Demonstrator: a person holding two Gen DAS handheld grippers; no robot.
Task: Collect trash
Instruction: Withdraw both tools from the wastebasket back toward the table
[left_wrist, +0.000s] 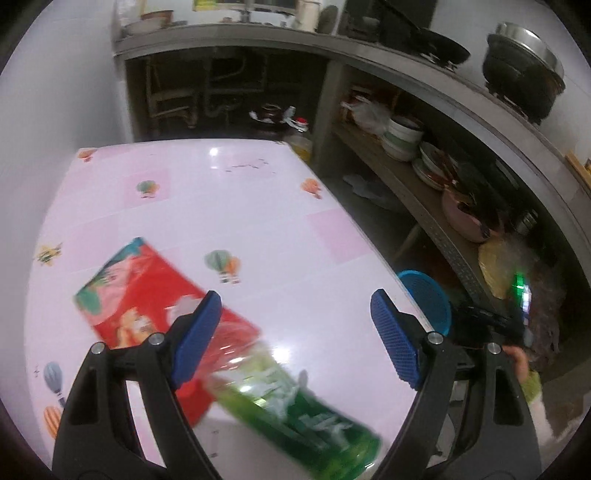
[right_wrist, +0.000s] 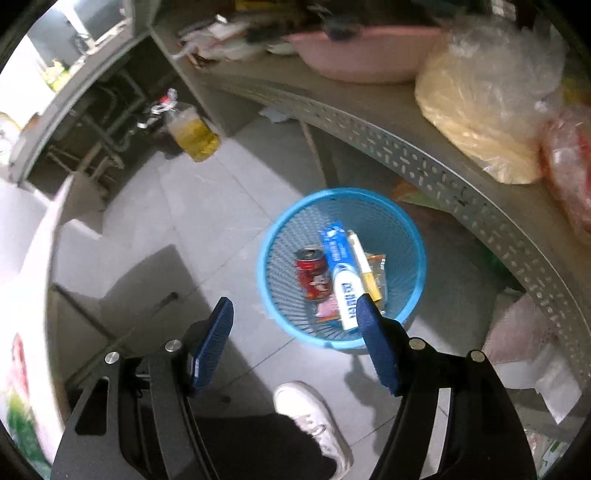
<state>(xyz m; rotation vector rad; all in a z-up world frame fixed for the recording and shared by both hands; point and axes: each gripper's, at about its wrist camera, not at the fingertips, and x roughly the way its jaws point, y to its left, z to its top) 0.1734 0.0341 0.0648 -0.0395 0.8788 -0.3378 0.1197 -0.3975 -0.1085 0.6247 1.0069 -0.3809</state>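
In the left wrist view a green plastic bottle (left_wrist: 295, 410) lies on the pink table (left_wrist: 229, 206), partly over a red box (left_wrist: 147, 295). My left gripper (left_wrist: 295, 321) is open above them, the bottle between its fingers but not gripped. In the right wrist view my right gripper (right_wrist: 295, 325) is open and empty above the floor, just left of a blue mesh basket (right_wrist: 288, 236). The basket holds a red can (right_wrist: 314, 275), a blue-and-white tube box (right_wrist: 341, 273) and wrappers. The basket also shows in the left wrist view (left_wrist: 428, 299), beside the table.
A metal shelf (right_wrist: 406, 147) with a pink basin (right_wrist: 362, 51) and bagged goods overhangs the basket. An oil jug (right_wrist: 194, 134) stands on the floor. My white shoe (right_wrist: 314, 417) is below the right gripper. Pots and bowls (left_wrist: 402, 136) crowd the shelves right of the table.
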